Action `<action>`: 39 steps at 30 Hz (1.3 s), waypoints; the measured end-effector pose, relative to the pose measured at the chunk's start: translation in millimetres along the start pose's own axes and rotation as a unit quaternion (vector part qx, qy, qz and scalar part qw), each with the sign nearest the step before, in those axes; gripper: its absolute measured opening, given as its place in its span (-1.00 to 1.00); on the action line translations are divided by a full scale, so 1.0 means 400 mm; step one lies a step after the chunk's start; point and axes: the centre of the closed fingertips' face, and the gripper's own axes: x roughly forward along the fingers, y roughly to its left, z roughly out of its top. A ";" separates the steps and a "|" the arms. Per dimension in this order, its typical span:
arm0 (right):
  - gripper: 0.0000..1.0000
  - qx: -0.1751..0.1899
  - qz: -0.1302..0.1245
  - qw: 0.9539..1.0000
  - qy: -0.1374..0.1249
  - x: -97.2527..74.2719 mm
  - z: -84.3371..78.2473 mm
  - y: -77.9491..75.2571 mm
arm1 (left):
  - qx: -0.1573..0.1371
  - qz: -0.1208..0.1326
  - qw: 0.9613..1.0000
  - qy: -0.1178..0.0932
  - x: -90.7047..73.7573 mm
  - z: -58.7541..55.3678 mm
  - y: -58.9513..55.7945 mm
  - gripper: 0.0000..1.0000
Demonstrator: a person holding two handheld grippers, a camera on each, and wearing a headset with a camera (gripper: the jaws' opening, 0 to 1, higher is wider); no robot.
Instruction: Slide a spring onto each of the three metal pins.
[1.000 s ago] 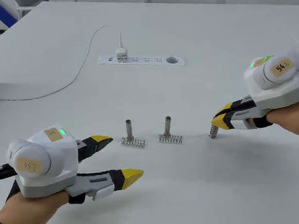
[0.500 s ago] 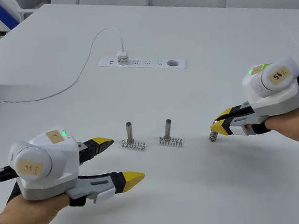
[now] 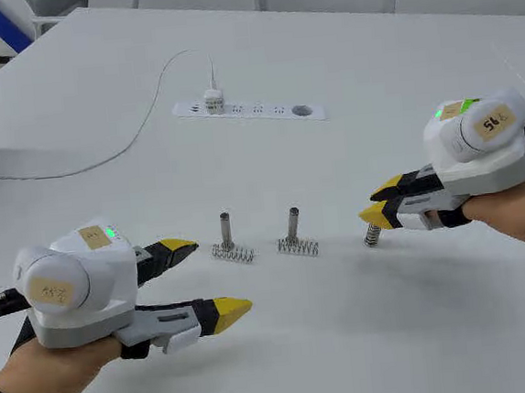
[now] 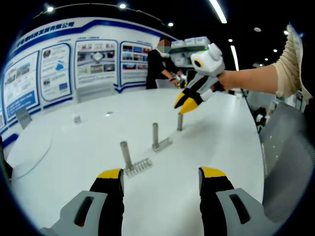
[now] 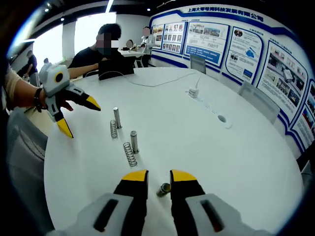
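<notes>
Coiled wire spring (image 3: 373, 238) sleeves the rightmost steel pin (image 3: 374, 227) (fully, it seems).

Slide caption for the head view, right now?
Right gripper hovers over the spring-wrapped metal pin; two bare metal pins stand with loose coil springs at their bases, left gripper open.

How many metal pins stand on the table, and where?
3, in one row: the left pin and the middle pin are bare; the right pin, by the tongs of the right gripper, wears a spring. None seems hidden.
</notes>
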 end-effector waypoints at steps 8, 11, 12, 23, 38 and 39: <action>-0.63 -0.025 0.037 0.999 0.001 0.042 0.023 0.052 | 0.003 -0.001 1.000 -0.002 0.002 0.008 -0.002 0.24; -0.64 -0.037 0.055 0.998 0.009 0.062 0.018 0.077 | 0.002 -0.001 1.000 -0.003 0.001 0.009 0.000 0.24; -0.64 -0.041 0.062 0.997 0.014 0.072 0.014 0.086 | 0.002 -0.001 1.000 -0.002 0.000 0.008 0.000 0.24; -0.67 -0.074 0.093 0.992 0.052 0.145 -0.016 0.114 | 0.002 -0.005 1.000 0.000 0.005 0.007 -0.004 0.22; -0.74 -0.090 0.115 0.985 0.089 0.188 -0.047 0.112 | 0.000 -0.010 1.000 0.003 0.007 0.003 -0.010 0.21; -0.74 -0.090 0.116 0.985 0.090 0.189 -0.048 0.112 | 0.000 -0.010 1.000 0.003 0.008 0.003 -0.010 0.20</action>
